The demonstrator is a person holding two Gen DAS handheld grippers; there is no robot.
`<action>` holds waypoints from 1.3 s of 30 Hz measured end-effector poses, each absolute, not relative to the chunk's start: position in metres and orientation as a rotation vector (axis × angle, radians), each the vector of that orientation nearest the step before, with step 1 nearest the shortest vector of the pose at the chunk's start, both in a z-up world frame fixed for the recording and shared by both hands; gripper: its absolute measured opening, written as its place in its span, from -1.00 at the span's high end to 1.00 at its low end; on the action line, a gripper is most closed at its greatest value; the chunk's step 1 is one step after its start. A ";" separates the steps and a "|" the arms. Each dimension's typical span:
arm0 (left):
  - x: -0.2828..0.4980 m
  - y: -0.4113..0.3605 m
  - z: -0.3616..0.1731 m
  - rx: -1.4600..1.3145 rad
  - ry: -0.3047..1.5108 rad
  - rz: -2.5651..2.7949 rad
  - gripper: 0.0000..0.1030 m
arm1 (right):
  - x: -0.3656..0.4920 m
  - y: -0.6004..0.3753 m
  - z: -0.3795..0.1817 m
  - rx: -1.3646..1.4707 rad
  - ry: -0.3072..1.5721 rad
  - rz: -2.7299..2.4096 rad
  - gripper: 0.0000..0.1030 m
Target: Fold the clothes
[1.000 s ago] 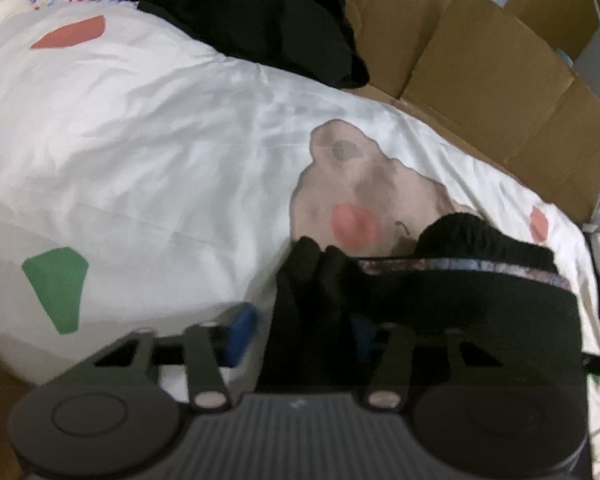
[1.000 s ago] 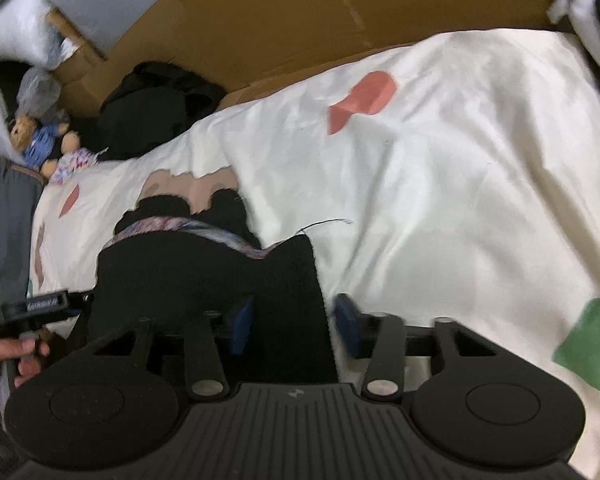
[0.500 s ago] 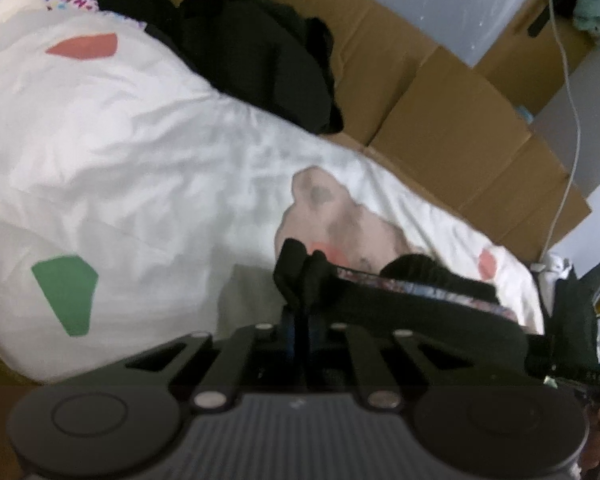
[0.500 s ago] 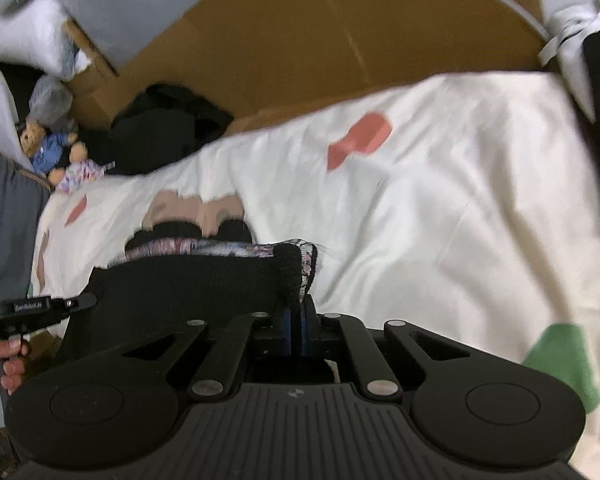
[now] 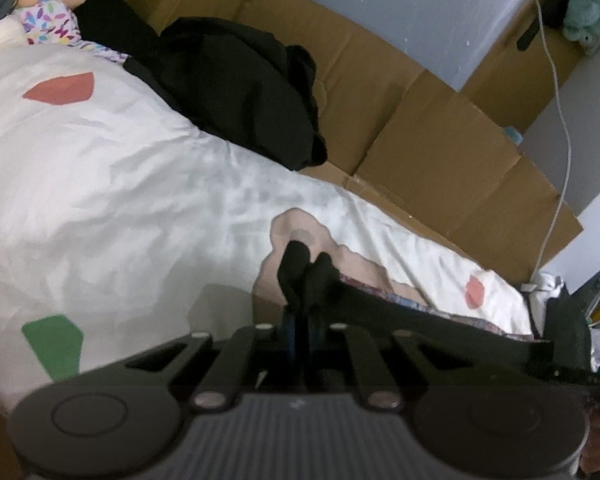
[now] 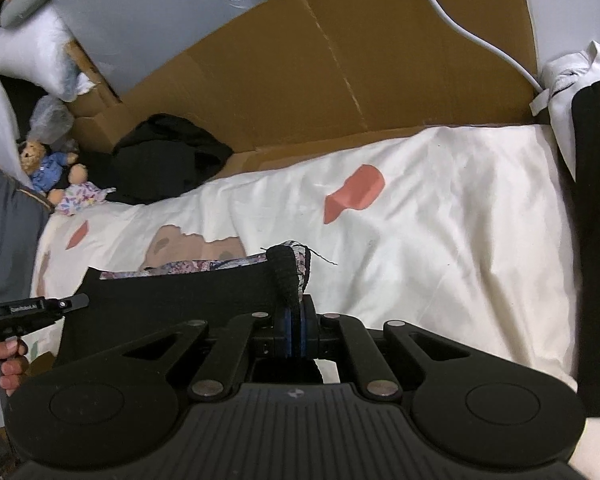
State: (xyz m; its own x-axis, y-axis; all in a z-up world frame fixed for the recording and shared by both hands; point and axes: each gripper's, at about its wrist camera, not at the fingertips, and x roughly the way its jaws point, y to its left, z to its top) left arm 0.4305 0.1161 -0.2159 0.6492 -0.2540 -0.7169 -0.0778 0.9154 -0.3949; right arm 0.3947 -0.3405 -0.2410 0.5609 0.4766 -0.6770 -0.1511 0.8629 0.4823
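A black knit garment (image 6: pixel 172 296) with a patterned inner edge is held stretched between both grippers above a white bedsheet (image 6: pixel 440 240) with coloured patches. My left gripper (image 5: pixel 298 320) is shut on one corner of the garment (image 5: pixel 304 276). My right gripper (image 6: pixel 294 330) is shut on the other corner. The garment's edge (image 5: pixel 420 316) runs to the right in the left wrist view. The left gripper's body (image 6: pixel 32 308) shows at the left of the right wrist view.
A pile of black clothes (image 5: pixel 240 84) lies at the bed's far edge against brown cardboard (image 5: pixel 440 152). It also shows in the right wrist view (image 6: pixel 168 156). Soft toys (image 6: pixel 48 172) sit at the bed's corner. A white cable (image 5: pixel 556 120) hangs by the wall.
Both grippers went from open around the garment's corners to shut on them. They then lifted the garment off the bed, stretched between them.
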 end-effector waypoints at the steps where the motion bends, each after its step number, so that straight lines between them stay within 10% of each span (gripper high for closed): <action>1: 0.434 0.115 -0.218 -0.407 0.879 -0.097 0.88 | 0.398 -0.340 -0.243 0.396 0.918 0.374 0.93; 9: 0.443 0.118 -0.224 -0.398 0.913 -0.027 0.30 | 0.417 -0.335 -0.260 0.449 1.020 0.348 0.77; 13: 0.431 0.129 -0.212 -0.372 0.909 -0.076 0.30 | 0.409 -0.338 -0.255 0.424 0.986 0.367 0.27; 39: 0.340 0.099 -0.176 -0.266 0.882 -0.371 0.29 | 0.339 -0.362 -0.219 0.411 0.963 0.403 0.27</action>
